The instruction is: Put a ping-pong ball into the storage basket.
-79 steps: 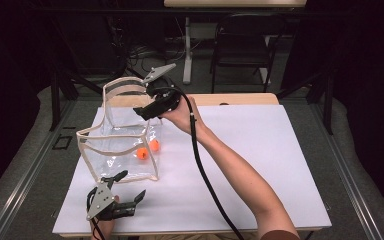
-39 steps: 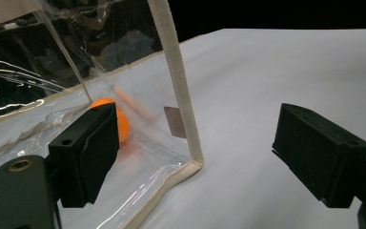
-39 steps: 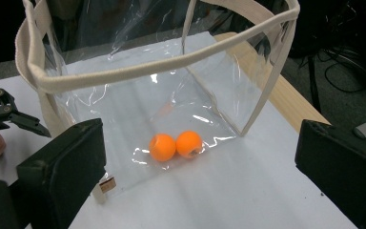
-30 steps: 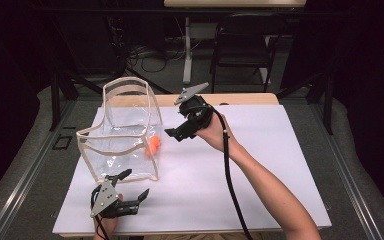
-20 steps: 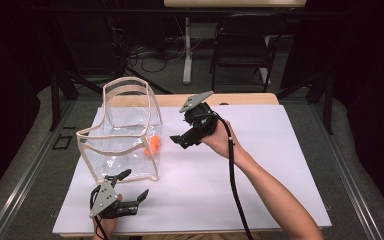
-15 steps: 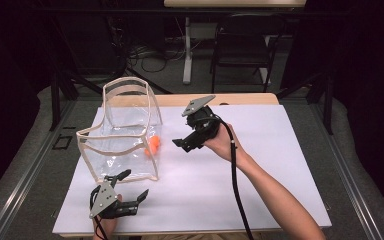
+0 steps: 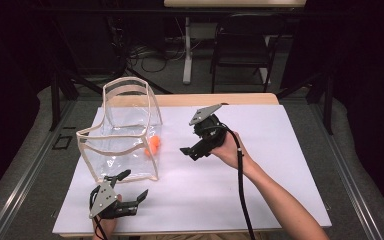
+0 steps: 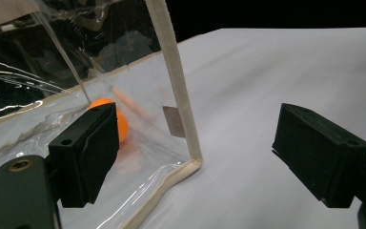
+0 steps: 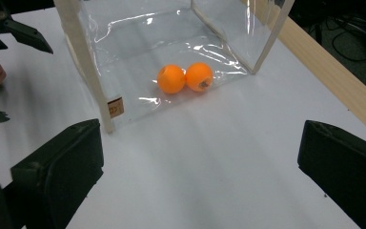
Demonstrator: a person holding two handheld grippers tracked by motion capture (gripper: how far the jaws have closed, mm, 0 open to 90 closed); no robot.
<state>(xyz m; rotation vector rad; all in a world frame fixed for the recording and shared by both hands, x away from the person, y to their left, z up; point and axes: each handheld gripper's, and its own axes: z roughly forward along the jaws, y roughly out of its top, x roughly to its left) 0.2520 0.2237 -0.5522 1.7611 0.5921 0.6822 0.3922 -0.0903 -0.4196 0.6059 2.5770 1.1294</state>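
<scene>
Fingers of both grippers gape empty; right gripper view reveals two orange balls (image 9: pixel 186 78) touching inside the clear bag (image 9: pixel 124 33).

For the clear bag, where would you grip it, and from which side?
Grip the clear bag by its beige-trimmed top rim, coming from above. The clear walls are thin and crinkled, while the taped rim stands up stiff and open. The left gripper, jaws open, sits just in front of the near corner, so it seems the handier one.
</scene>
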